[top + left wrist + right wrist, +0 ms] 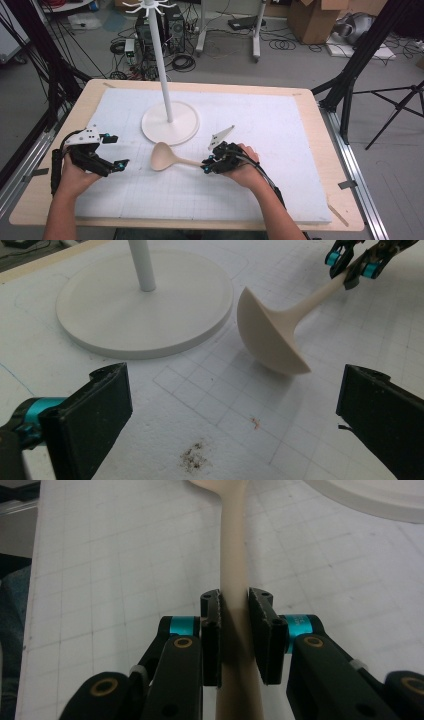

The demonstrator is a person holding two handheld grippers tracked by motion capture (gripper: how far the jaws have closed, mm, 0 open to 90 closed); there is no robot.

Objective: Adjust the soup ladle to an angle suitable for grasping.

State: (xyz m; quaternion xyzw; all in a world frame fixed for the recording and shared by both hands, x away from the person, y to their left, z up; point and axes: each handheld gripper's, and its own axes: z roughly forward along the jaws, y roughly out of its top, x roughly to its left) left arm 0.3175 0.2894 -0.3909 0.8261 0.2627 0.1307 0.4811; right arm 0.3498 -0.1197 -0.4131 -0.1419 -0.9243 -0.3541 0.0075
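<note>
A beige ladle (166, 157) lies with its bowl on the white foam mat, handle pointing right. My right gripper (206, 166) is shut on that handle; in the right gripper view the handle (234, 580) runs up between the two black pads, which press on it. In the left gripper view the ladle's bowl (267, 335) rests tilted on the mat, with the right gripper (350, 267) holding the handle's far end. My left gripper (114, 151) stands open at the left of the mat with nothing between its jaws (235, 415). A white stand (170, 122) with a tall pole sits behind the ladle.
The white gridded foam mat (280, 150) covers most of the wooden table (330, 170). The stand's round base (145, 310) is close to the ladle's bowl. Black frame rails, tripods, cables and boxes surround the table on the floor.
</note>
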